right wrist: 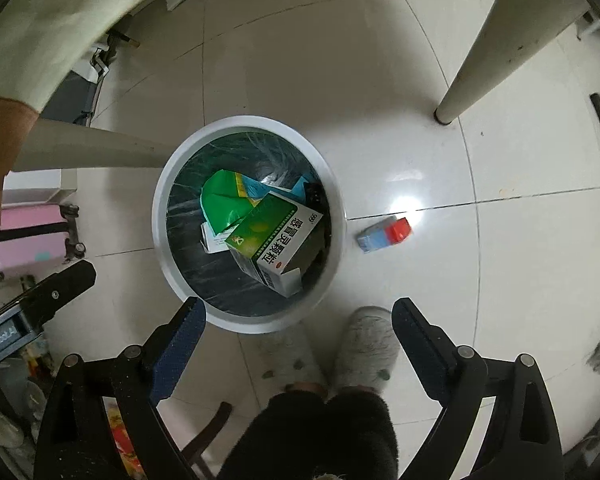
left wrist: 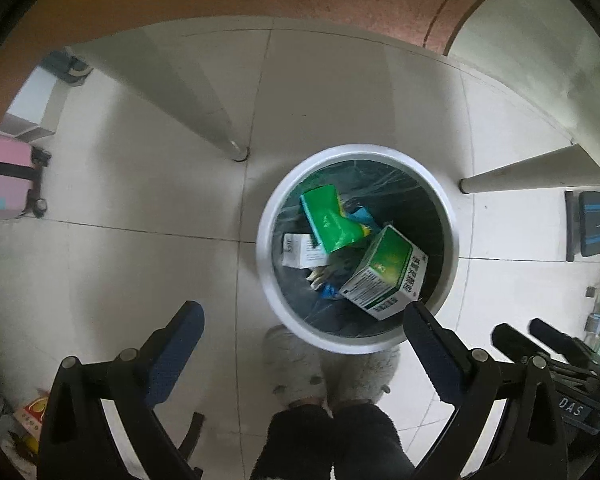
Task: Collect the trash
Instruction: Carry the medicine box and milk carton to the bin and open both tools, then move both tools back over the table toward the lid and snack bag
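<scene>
A white round bin (left wrist: 454,240) with a dark liner stands on the tiled floor; it also shows in the right wrist view (right wrist: 158,236). Inside lie a green-and-white medicine box (left wrist: 384,276) (right wrist: 274,240), a green packet (left wrist: 326,218) (right wrist: 220,204) and a small white box (left wrist: 300,250). A small blue-and-red carton (right wrist: 384,236) lies on the floor right of the bin. My left gripper (left wrist: 304,320) is open and empty above the bin's near rim. My right gripper (right wrist: 298,316) is open and empty, also above the near rim.
The person's grey slippers (right wrist: 364,344) stand just before the bin. White table legs (left wrist: 236,152) (right wrist: 446,114) stand around it. A pink suitcase (right wrist: 32,236) is at the left. The other gripper (left wrist: 540,348) shows at the right edge of the left wrist view.
</scene>
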Demonstrator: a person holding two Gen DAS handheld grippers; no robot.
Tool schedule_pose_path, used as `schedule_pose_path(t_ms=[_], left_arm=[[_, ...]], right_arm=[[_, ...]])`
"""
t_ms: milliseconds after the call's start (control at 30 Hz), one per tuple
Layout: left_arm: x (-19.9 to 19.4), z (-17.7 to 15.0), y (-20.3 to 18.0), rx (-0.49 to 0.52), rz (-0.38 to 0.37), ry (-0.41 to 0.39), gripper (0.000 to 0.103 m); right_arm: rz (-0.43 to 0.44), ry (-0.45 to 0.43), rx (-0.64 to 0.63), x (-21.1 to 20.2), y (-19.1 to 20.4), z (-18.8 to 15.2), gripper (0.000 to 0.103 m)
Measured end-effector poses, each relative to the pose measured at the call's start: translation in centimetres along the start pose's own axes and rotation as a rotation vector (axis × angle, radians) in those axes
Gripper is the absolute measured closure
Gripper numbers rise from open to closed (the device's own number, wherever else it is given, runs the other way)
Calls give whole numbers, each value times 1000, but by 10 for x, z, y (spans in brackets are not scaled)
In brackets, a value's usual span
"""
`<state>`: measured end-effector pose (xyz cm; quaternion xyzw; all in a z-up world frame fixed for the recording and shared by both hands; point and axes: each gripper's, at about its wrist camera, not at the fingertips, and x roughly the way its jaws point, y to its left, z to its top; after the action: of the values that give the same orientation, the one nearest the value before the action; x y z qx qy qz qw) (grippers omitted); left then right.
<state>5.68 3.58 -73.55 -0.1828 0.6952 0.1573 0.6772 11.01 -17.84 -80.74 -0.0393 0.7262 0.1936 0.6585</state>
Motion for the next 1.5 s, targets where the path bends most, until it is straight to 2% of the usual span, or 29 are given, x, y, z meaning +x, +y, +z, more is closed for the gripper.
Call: schedule_pose_path(t_ms=[233, 333, 533, 767, 933, 1000, 1100, 1233, 1333, 1500], left_arm=[[-37, -16, -4, 3, 43, 4, 1], [-70, -26, -7, 9, 47, 6, 1], [-151, -44, -8, 22, 27, -3, 1], [-254, -63, -2, 41, 0, -34, 1], [-335, -61, 6, 25, 20, -118, 1], [-366, -54, 7, 18, 24, -175, 1], [-404, -32, 5, 23, 21, -267, 1], [-443, 12, -2, 1, 38, -373, 1], [-454, 52, -6, -20, 44, -402, 0], [-461, 141, -15, -90, 79, -410, 0]], right_arm=[[-90, -34, -14, -44, 9, -15, 8], [-110, -37, -10, -77, 16, -23, 8], [-132, -72, -28, -172, 38, -44, 8], [-109, -101, -21, -288, 66, -71, 8], [-59, -127, -9, -362, 86, -84, 8], [-19, -149, 9, -393, 92, -80, 8], [19, -209, 13, -435, 99, -64, 8], [40, -287, 28, -483, 103, -23, 8], [67, -325, 53, -513, 101, 23, 8], [135, -333, 146, -537, 87, 141, 8]])
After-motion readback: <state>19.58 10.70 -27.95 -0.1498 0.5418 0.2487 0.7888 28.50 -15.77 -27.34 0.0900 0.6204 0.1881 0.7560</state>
